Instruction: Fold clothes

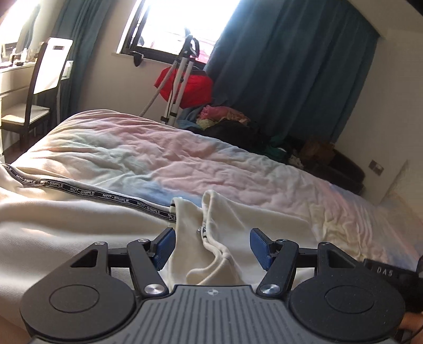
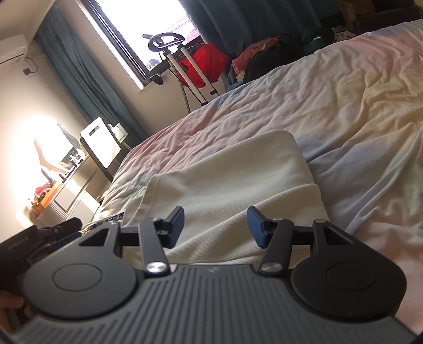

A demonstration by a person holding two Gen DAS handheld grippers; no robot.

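**Cream garment lies half-folded on a pastel bedspread, both claws open**

Left wrist view: the left gripper [image 1: 212,244] hangs over a cream garment [image 1: 79,232] spread on a bed [image 1: 185,158] with a pink, blue and pale-green cover. Its blue pads [image 1: 165,247] stand well apart, gripping nothing; a bunched fold of the cream cloth with a small metal fitting lies between and beneath them, the pads clear of it. A black printed tape [image 1: 87,191] runs along the garment toward the gripper. Behind the bed are a window [image 1: 179,23], teal curtains [image 1: 285,66], a red bag [image 1: 190,84], a heap of clothes [image 1: 227,119] and a chair [image 1: 39,87].

Right wrist view: the right gripper [image 2: 215,227] hovers above the garment's folded part [image 2: 224,169], a smooth cream panel lying flat on the bedspread. Its jaws are about half apart and empty, the cloth passing below them; whether the pads touch it cannot be told. The other gripper's dark body [image 2: 39,235] shows at the left edge
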